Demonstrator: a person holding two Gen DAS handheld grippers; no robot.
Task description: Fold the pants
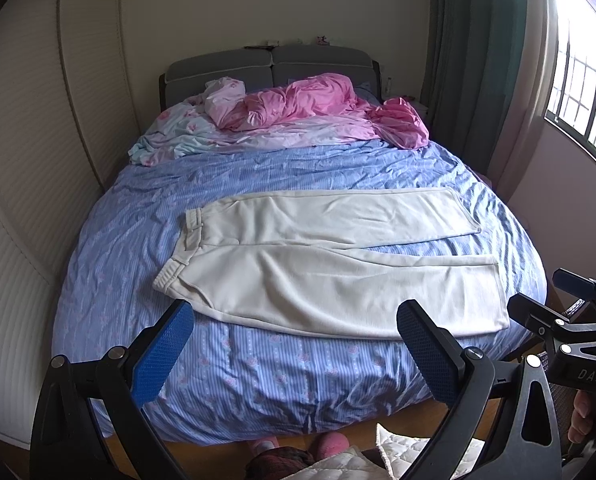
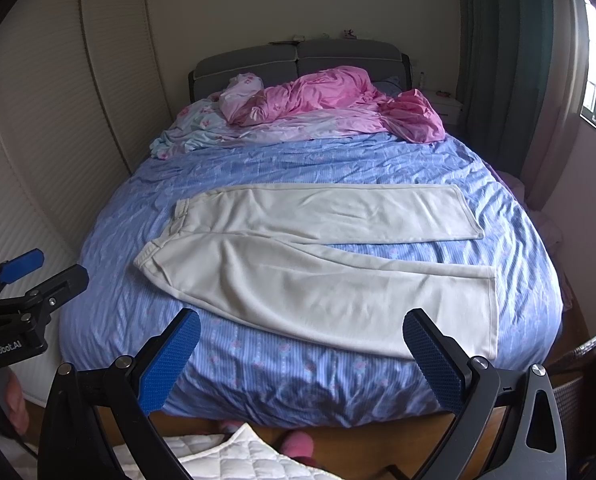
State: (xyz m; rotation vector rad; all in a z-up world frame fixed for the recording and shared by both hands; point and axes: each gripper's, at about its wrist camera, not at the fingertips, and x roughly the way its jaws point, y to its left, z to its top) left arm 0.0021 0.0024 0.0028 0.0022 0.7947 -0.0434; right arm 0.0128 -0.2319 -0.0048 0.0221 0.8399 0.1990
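Observation:
Cream pants (image 1: 330,264) lie spread flat on the blue striped bed cover (image 1: 226,176), waistband to the left, both legs running right with a narrow gap between them. They also show in the right wrist view (image 2: 318,264). My left gripper (image 1: 296,320) is open and empty, held above the bed's foot, short of the near leg. My right gripper (image 2: 302,326) is open and empty, also above the bed's foot. The right gripper appears at the left view's right edge (image 1: 554,300); the left gripper appears at the right view's left edge (image 2: 46,276).
A pink crumpled quilt (image 1: 318,108) and a light floral sheet (image 1: 170,132) lie at the head of the bed by the grey headboard (image 1: 274,60). A louvred wardrobe (image 1: 38,140) stands left. A window (image 1: 586,80) and curtain are right. Quilted white fabric (image 1: 410,448) lies below.

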